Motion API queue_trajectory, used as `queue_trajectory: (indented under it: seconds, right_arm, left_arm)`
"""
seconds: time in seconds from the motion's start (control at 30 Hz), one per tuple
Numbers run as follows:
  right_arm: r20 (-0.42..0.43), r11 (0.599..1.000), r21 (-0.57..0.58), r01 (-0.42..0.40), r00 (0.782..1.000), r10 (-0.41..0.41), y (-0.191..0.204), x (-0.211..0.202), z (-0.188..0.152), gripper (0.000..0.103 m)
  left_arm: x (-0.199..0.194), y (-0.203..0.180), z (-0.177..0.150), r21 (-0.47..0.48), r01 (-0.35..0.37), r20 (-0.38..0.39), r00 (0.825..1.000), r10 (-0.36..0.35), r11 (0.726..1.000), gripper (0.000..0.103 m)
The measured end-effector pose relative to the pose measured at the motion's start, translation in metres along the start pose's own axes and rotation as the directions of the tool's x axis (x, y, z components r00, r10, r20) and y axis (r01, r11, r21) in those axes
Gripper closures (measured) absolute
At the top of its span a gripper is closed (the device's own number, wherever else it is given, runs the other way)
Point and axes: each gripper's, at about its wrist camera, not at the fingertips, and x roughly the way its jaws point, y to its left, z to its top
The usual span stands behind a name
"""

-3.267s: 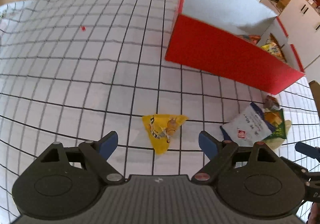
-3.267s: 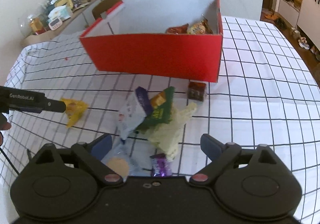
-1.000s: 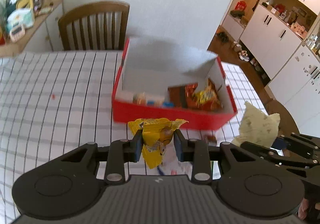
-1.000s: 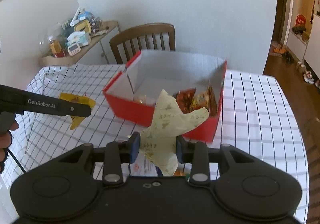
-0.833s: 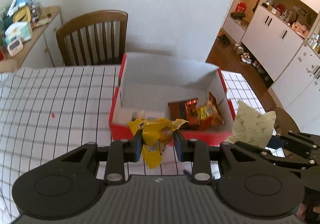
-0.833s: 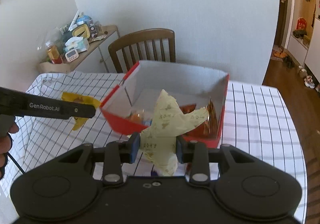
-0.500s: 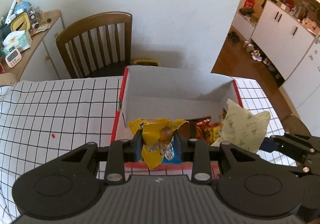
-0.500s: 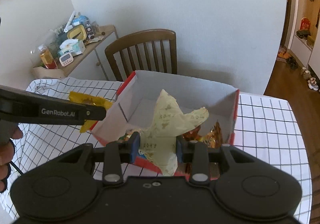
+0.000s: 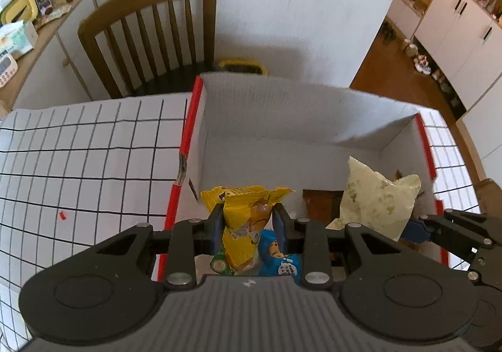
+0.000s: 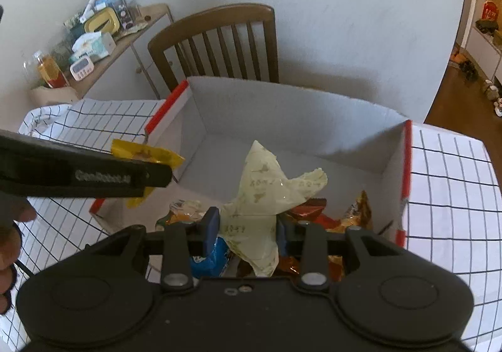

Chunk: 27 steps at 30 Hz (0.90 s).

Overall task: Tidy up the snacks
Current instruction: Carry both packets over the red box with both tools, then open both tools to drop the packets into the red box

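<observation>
Red-sided and white within, the cardboard box sits on a checked desk as two tools hang over it. The left tool clamps a yellow snack packet; the right tool grips a pale green bag. Orange and blue snacks lie below inside.

A wooden chair stands beside a cluttered sideboard.
</observation>
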Motion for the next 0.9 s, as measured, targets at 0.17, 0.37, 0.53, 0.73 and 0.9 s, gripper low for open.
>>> queue_trajectory:
  seconds: [0.17, 0.37, 0.53, 0.73, 0.9]
  right_arm:
    - [-0.041, 1.000, -0.018, 0.012, 0.999, -0.013, 0.002, 0.018, -0.001, 0.067]
    - [-0.068, 0.999, -0.038, 0.026, 0.997, -0.029, 0.004, 0.029, -0.006, 0.067]
    - [-0.076, 0.998, -0.052, 0.027, 0.997, -0.031, 0.003, 0.031, -0.009, 0.063]
    - [-0.058, 0.996, -0.070, 0.051, 0.997, -0.055, 0.007, 0.028, -0.011, 0.037]
    - [-0.030, 0.997, -0.054, 0.049, 0.998, -0.051, 0.007, 0.015, -0.012, 0.022]
  left_arm:
    - [0.020, 0.000, 0.000, 0.012, -0.006, -0.032, 0.999, 0.007, 1.000, 0.071]
    - [0.036, 0.000, -0.003, 0.014, -0.017, -0.057, 0.998, 0.018, 1.000, 0.071]
    - [0.042, -0.001, -0.006, 0.013, -0.023, -0.068, 0.997, 0.024, 1.000, 0.065]
    - [0.032, 0.000, -0.008, -0.006, -0.004, -0.051, 0.999, 0.004, 1.000, 0.045]
    - [0.015, 0.006, -0.011, -0.016, 0.003, -0.016, 1.000, -0.003, 1.000, 0.043]
